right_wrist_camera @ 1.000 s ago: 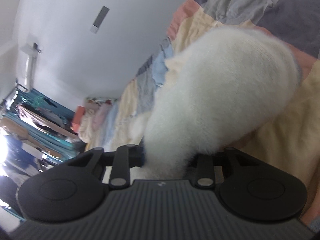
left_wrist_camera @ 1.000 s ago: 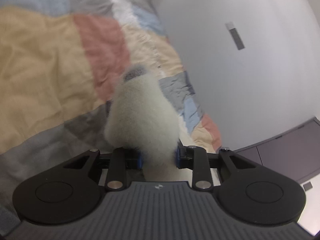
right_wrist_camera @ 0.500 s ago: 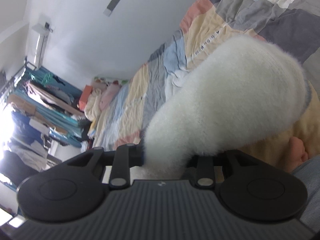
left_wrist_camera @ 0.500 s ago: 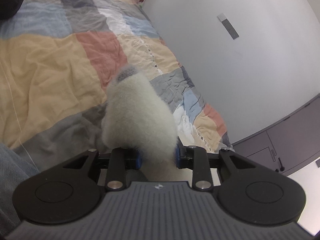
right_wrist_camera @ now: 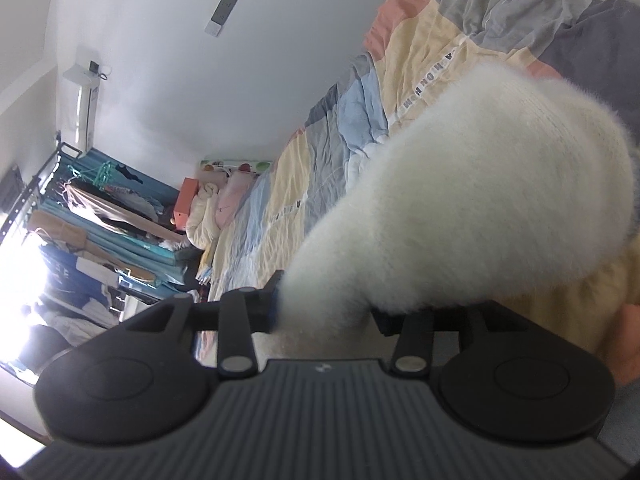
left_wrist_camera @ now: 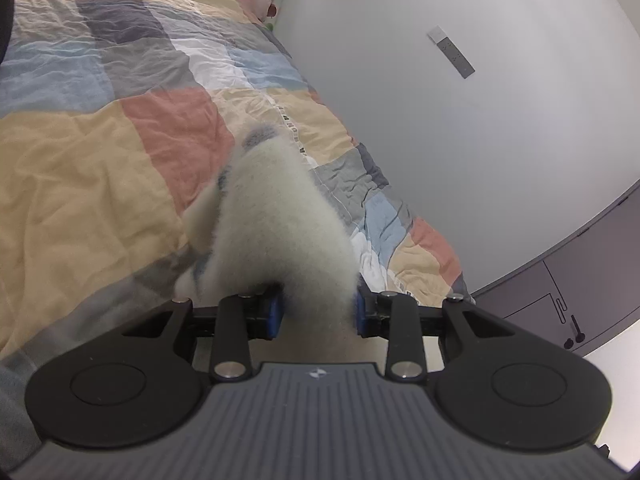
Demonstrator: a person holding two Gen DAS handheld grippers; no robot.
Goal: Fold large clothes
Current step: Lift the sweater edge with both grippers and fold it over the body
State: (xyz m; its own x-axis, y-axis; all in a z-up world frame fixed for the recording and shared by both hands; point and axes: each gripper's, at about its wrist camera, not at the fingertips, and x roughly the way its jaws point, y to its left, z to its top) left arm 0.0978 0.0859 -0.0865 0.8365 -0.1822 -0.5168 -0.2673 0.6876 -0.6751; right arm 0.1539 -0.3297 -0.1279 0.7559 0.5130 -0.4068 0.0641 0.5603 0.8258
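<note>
A bedroom: a patchwork quilt (left_wrist_camera: 100, 168) covers the bed beside a plain grey wall (left_wrist_camera: 460, 120), with a clothes rack (right_wrist_camera: 100, 208) far off in the right view. The left gripper (left_wrist_camera: 318, 312) is clamped on a bunch of the white fluffy garment (left_wrist_camera: 276, 224), which runs straight forward from its fingers over the quilt. The right gripper (right_wrist_camera: 326, 312) is likewise clamped on the garment (right_wrist_camera: 480, 200), whose bulk swells forward and to the right of the fingers. Both ends look lifted clear of the bed, near its wall-side edge. Neither hand seems nearer; the next move likely depends on laying this span flat along the quilt.
</note>
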